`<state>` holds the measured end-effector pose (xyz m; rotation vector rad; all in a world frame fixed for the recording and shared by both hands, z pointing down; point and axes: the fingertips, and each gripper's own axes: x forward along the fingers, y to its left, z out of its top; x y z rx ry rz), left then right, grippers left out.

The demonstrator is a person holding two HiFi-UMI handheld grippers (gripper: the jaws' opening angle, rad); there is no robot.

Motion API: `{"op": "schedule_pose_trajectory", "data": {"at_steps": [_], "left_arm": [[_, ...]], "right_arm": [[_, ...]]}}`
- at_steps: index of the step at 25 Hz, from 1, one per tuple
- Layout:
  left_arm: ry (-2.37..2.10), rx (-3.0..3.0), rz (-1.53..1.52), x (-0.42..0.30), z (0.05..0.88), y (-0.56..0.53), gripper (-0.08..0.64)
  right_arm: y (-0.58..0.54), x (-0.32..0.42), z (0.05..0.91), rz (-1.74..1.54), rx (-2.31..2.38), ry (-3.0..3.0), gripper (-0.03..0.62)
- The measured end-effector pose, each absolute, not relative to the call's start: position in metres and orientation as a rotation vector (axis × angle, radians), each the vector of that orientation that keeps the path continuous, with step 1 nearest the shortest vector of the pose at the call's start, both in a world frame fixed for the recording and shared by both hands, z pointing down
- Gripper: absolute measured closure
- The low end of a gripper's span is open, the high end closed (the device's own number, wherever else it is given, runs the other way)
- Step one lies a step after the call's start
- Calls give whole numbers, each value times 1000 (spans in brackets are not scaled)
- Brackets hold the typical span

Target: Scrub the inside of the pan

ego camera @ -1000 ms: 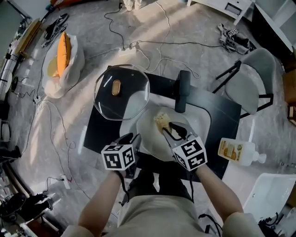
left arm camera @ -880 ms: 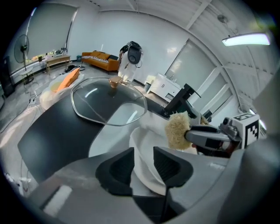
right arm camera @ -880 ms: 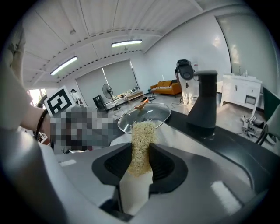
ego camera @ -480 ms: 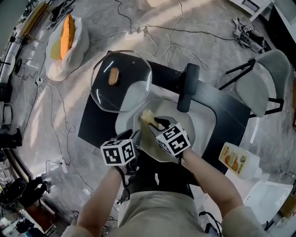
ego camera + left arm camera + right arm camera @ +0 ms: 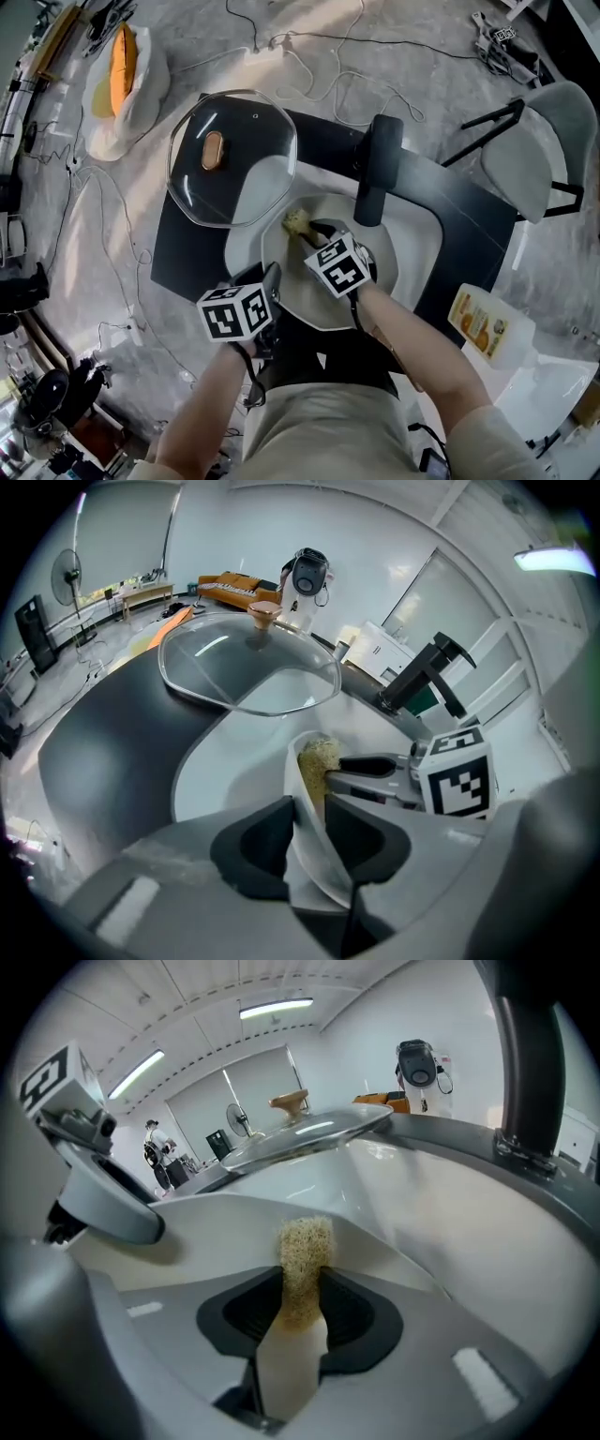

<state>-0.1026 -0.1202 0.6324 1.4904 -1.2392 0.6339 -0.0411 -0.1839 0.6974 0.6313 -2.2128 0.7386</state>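
The white pan [image 5: 292, 281] stands on a white mat [image 5: 417, 234], its black handle [image 5: 375, 173] pointing away from me. My left gripper [image 5: 271, 278] straddles the near left rim [image 5: 317, 860]; its jaws have just been closing and both pads now touch the rim. Inside the pan, my right gripper [image 5: 313, 231] is shut on a yellowish scrub sponge [image 5: 296, 222]. The sponge [image 5: 305, 1246] sticks out past the fingertips and rests against the pan's far left inner wall [image 5: 234, 1227]. In the left gripper view the sponge [image 5: 319, 755] and the right gripper [image 5: 336, 774] lie just beyond the rim.
A glass lid [image 5: 234, 159] with a wooden knob leans on the dark table [image 5: 187, 248] left of the pan. A soap bottle [image 5: 487, 323] lies at the right, near a white tub. A grey chair [image 5: 530, 141] stands at the far right. Cables cross the floor.
My right gripper has sunk into the pan and carried the sponge left to the far left wall. My left gripper has come down onto the near rim.
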Motion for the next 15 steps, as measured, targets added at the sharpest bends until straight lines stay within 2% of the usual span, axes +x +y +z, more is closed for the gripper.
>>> {"op": "schedule_pose_trajectory", "data": {"at_steps": [6, 15], "left_arm": [[-1221, 1495, 651, -103, 633, -120, 443], [-1205, 1497, 662, -104, 635, -119, 443]], "right_arm": [[-210, -14, 725, 555, 723, -2104, 483], [-197, 43, 745, 398, 614, -1856, 499]]}}
